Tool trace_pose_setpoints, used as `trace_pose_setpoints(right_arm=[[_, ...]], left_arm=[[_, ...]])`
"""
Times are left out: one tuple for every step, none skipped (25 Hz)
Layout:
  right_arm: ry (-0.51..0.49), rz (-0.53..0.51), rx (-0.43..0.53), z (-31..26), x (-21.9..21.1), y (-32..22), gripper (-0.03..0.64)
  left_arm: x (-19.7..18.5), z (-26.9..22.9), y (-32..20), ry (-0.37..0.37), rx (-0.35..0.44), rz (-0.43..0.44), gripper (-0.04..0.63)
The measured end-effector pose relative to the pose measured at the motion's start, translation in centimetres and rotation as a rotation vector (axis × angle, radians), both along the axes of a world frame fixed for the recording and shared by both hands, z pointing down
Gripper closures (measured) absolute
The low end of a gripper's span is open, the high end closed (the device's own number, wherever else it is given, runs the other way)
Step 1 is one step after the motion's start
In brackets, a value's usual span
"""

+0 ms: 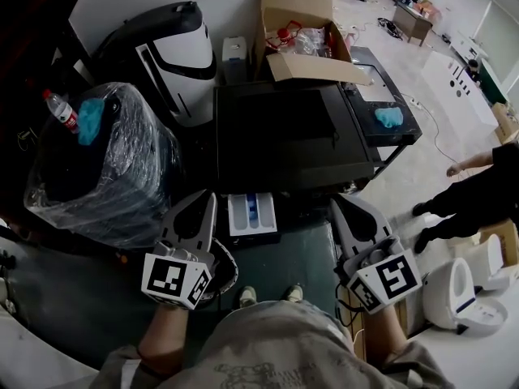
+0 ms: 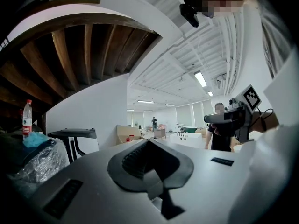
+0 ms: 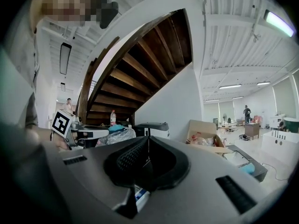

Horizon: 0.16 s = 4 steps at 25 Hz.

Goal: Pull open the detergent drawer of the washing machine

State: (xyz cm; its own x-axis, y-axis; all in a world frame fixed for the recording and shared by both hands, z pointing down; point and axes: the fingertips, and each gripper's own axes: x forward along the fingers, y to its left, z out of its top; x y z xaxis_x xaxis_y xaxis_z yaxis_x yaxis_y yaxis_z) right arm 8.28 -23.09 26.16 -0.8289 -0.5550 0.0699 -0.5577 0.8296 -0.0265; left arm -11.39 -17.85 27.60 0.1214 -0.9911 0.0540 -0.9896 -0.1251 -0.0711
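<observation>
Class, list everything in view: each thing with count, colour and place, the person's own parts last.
Washing machine: one, black, centre.
Detergent drawer: one, white, pulled out at machine's front.
Cardboard box: one, brown, open, behind the machine.
Wrapped bundle: one, black under clear plastic, left.
Water bottle: one, red-labelled, on the bundle.
Blue cloths: two, one on the bundle, one right of the machine.
Bystander: one, black clothes, right edge.
Left gripper: one, grey, shut, left of drawer.
Right gripper: one, grey, shut, right of drawer.

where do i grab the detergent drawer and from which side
Probably its front panel, the end nearest the person, coming from the front. The detergent drawer juts out of the washing machine towards them, compartments open upward, so that end is free.
</observation>
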Motion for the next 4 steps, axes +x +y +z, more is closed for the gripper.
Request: trace_pose_setpoints(right_arm=[[0.001, -0.001, 0.000, 0.03, -0.05, -0.03, 0.586], [0.002, -0.001, -0.001, 0.05, -0.10, -0.06, 0.586], [0.003, -0.002, -0.001, 0.08, -0.15, -0.10, 0.586], [0.003, -0.002, -0.002, 0.12, -0.20, -0.14, 0.586]], left_arm=[[0.02, -0.04, -0.01, -0.001, 0.000, 0.002, 0.578], [0.03, -0.07, -0.02, -0.001, 0.000, 0.003, 0.578], [0.04, -0.09, -0.03, -0.002, 0.000, 0.004, 0.578], [0.03, -0.11, -0.05, -0.002, -0.001, 0.004, 0.578]])
